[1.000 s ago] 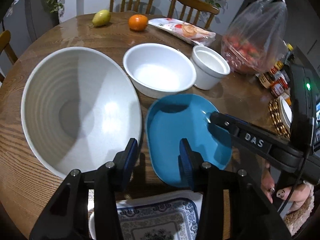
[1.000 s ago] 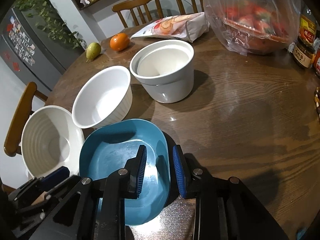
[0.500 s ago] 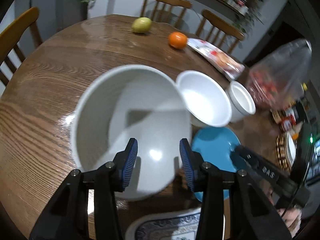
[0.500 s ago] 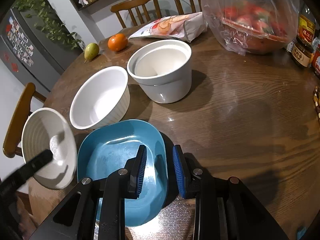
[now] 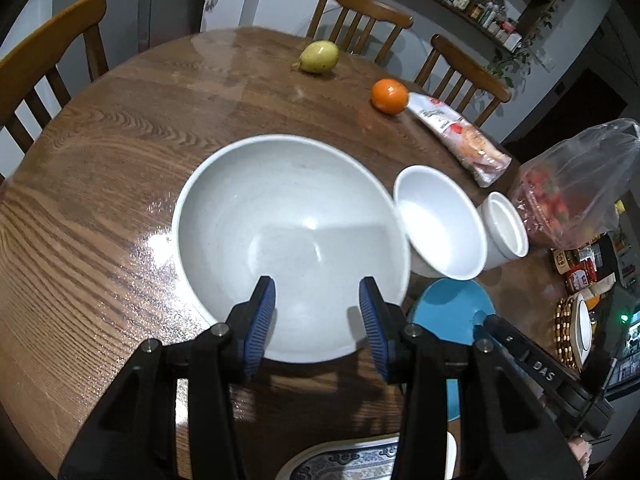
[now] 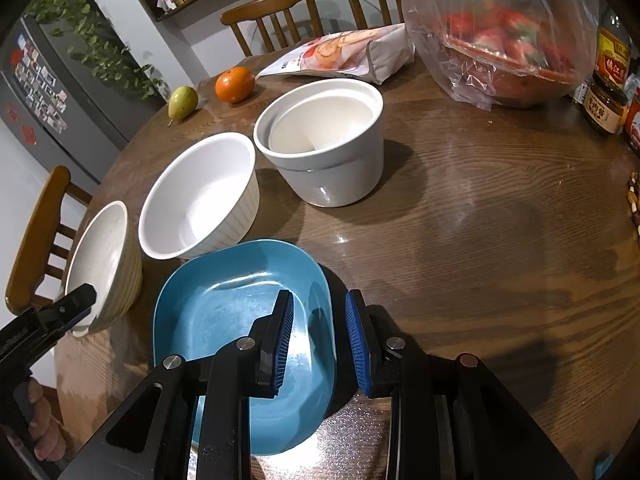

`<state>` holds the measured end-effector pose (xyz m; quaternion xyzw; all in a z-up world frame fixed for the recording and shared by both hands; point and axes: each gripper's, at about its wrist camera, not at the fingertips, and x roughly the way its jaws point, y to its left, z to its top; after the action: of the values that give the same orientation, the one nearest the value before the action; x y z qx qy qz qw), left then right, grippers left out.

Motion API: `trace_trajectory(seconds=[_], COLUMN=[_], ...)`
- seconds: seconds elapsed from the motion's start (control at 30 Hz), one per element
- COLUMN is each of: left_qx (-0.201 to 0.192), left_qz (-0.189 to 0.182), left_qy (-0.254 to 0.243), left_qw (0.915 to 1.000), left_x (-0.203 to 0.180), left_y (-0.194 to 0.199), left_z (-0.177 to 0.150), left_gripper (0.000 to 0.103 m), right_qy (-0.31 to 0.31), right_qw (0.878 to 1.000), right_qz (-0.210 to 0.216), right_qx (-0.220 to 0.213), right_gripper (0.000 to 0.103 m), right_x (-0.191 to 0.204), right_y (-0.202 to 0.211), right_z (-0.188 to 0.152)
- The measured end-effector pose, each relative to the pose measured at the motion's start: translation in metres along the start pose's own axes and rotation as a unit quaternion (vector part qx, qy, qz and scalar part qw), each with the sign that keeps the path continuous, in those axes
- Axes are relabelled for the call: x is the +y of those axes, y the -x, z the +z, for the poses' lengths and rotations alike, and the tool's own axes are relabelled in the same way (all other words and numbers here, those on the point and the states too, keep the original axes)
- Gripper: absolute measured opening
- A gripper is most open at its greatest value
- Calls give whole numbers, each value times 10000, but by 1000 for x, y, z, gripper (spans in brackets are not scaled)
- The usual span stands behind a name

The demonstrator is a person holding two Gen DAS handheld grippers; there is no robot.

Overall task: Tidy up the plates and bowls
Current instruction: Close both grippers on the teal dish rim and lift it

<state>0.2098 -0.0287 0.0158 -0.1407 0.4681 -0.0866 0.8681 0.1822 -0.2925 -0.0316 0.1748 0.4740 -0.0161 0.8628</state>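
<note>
A large white ribbed bowl [image 5: 288,216] fills the middle of the left wrist view. My left gripper [image 5: 318,324] hangs over its near rim, pads apart with only the bowl's inside showing between them. In the right wrist view that bowl [image 6: 96,256] leans at the table's left edge, one left gripper finger against its rim. My right gripper [image 6: 320,340] straddles the right rim of the blue plate [image 6: 224,292] and is shut on it. Behind the plate stand a medium white bowl [image 6: 200,192] and a deep white bowl [image 6: 324,136] with another nested inside.
A pear [image 5: 318,56], an orange [image 5: 389,96], a snack packet [image 5: 460,136] and a plastic bag of red fruit [image 5: 568,196] lie at the far side. Jars [image 6: 604,104] stand at the right. A patterned plate [image 5: 352,460] lies at the near edge. Wooden chairs ring the table.
My left gripper swung left and rolled, so the large bowl moved from its left side to straight under it. The bowl tipped and shifted away from the blue plate. The right gripper stayed still.
</note>
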Motion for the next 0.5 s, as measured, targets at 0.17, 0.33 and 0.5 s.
trace_trajectory(seconds=[0.17,0.33,0.5], left_qx=[-237,115,535], left_qz=[-283,-492,-355], left_qy=[-342,-886,-1397], left_qw=[9987,9948,9881], left_x=[-15,-43,-67], left_y=[19,6,-18], left_z=[-11,-27,-47], left_gripper=[42,42,42], right_qy=[-2,6,8], right_qw=[10000,10000,10000], right_qz=[-5,10,27], right_qx=[-3,31,48], right_gripper=[30,30,26], right_x=[0,-1,-1], right_y=[0,-2,-3], right_z=[0,0,-1])
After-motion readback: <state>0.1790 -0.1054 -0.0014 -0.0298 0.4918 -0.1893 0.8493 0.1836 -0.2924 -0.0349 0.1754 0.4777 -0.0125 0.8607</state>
